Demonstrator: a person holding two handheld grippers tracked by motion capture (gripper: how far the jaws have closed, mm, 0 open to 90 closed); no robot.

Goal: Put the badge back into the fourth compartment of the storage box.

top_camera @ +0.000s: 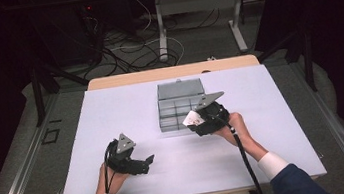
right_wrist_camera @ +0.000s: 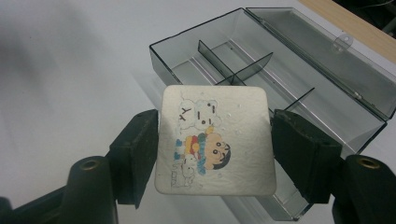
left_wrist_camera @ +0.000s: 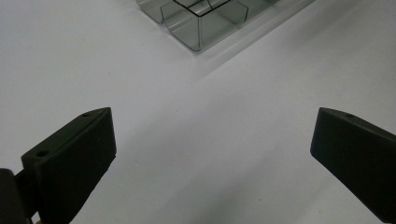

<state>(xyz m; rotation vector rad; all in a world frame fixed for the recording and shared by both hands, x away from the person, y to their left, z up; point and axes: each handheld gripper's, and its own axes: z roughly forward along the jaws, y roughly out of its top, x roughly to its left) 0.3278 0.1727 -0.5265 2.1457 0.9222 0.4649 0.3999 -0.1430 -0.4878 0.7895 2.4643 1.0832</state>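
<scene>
A clear grey plastic organiser box (top_camera: 176,107) with dividers lies open at the middle of the white table, its lid (top_camera: 179,88) folded back. My right gripper (top_camera: 194,121) hovers at the box's near right corner, shut on a square white coaster (right_wrist_camera: 215,140) printed with a cartoon child and a snowman. In the right gripper view the coaster sits flat between both jaws, just above the box's compartments (right_wrist_camera: 261,88). My left gripper (top_camera: 146,162) is low over the table's near left part, open with nothing between its jaws (left_wrist_camera: 210,149). The box corner (left_wrist_camera: 196,23) lies ahead of it.
The white tabletop (top_camera: 111,110) stretches bare around the box. A wooden strip (top_camera: 171,72) edges its far side. Beyond are cables on the floor (top_camera: 123,48) and legs of another table (top_camera: 161,28).
</scene>
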